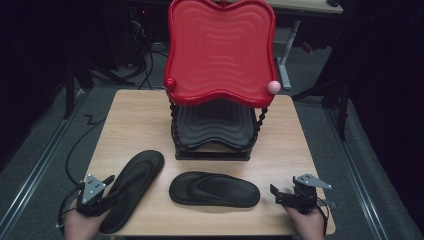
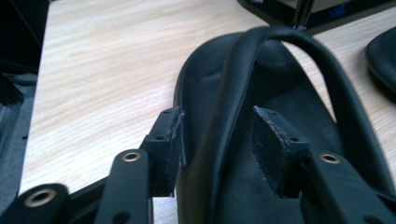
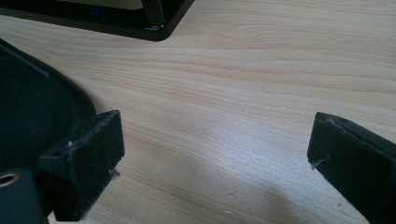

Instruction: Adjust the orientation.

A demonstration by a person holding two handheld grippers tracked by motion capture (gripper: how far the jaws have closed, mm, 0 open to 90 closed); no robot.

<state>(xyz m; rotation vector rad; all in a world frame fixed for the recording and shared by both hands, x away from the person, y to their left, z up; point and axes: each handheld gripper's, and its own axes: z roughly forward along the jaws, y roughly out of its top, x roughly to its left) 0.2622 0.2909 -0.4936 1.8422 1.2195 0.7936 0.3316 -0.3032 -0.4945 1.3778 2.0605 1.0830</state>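
Note:
Two black flip-flops lie on the wooden table (image 1: 135, 115). The left flip-flop (image 1: 132, 185) points away at a slant, and my left gripper (image 1: 111, 190) is at its heel end. In the left gripper view, my left gripper (image 2: 217, 135) stands open astride the strap (image 2: 233, 93). One pad is against the sole's outer edge and the other is over the footbed (image 2: 289, 107). The second flip-flop (image 1: 215, 190) lies crosswise at the front middle. My right gripper (image 1: 276, 196) is just right of its heel, open wide over bare wood (image 3: 215, 140), with the heel (image 3: 32, 107) beside one pad.
A two-tier stand sits at the table's back middle, with a red wavy tray (image 1: 220, 50) on top and a black tray (image 1: 215, 125) below. A pink ball (image 1: 273, 86) caps one post. The stand's black base (image 3: 116, 18) lies ahead of both grippers. Cables run on the floor at left.

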